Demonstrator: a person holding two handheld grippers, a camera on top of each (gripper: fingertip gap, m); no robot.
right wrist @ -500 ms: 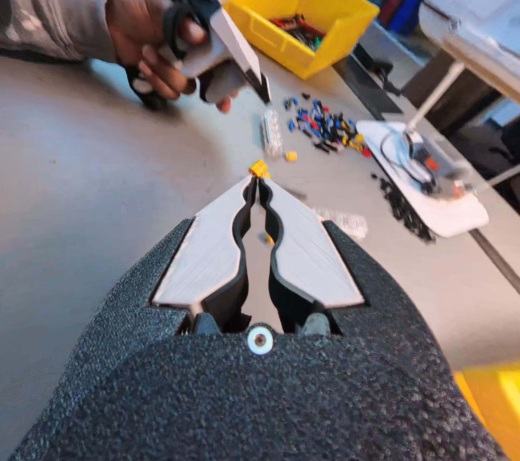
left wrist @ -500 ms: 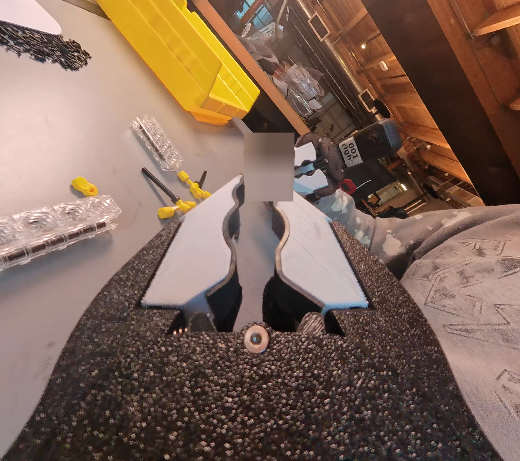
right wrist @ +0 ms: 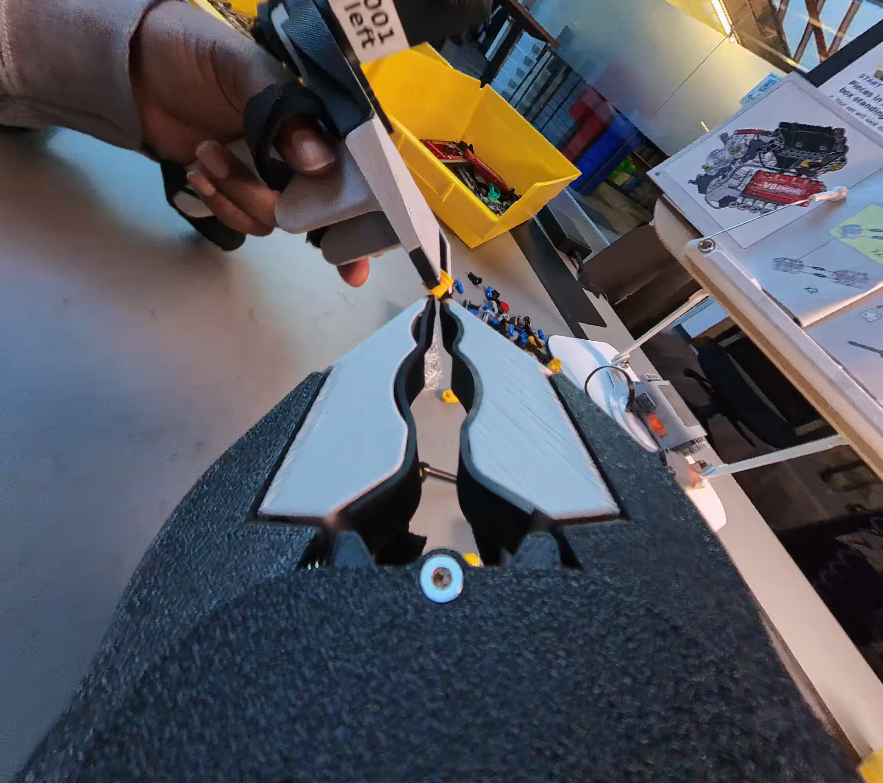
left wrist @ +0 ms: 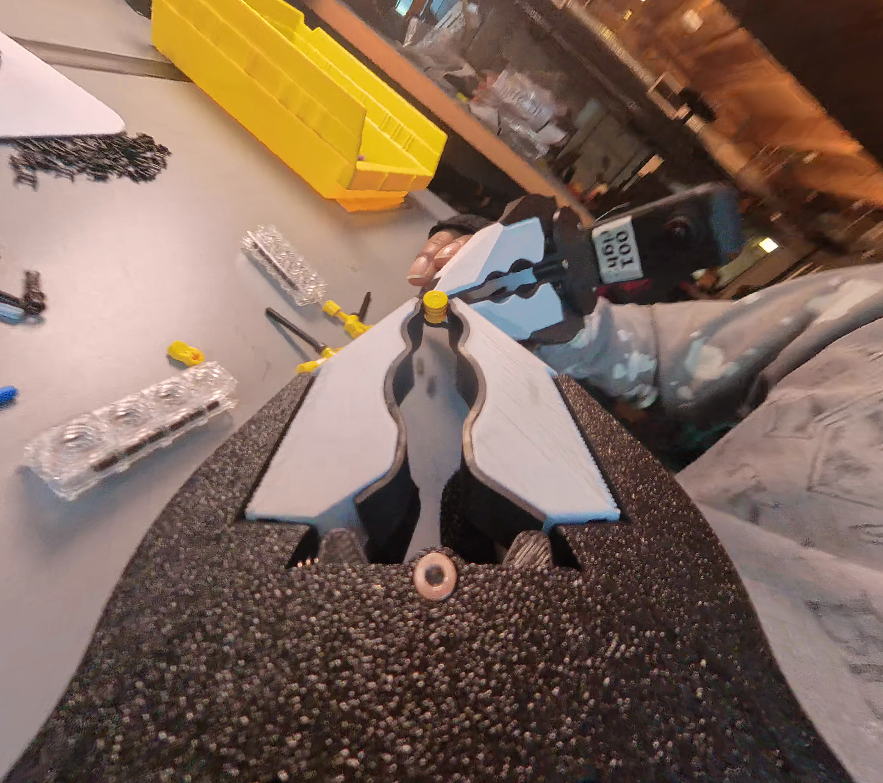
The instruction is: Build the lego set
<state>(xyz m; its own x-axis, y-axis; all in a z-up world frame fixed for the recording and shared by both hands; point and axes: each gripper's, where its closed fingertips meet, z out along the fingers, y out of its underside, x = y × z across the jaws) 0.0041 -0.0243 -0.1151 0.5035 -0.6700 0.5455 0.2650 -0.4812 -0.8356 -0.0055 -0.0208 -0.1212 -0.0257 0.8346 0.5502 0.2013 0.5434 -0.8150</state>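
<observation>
Left wrist view: camera mounted behind the left gripper point(left wrist: 436, 313), close above the grey table point(left wrist: 143, 258), tilted, facing along its fingers toward the yellow bins point(left wrist: 286, 101) on the far side. Right wrist view: camera behind the right gripper point(right wrist: 436, 305), facing across the table toward the opposite gripper and an open yellow bin point(right wrist: 468, 139). Shared ground: the small yellow piece point(left wrist: 435, 306) between the tips, each other's gripper, scattered parts.
</observation>
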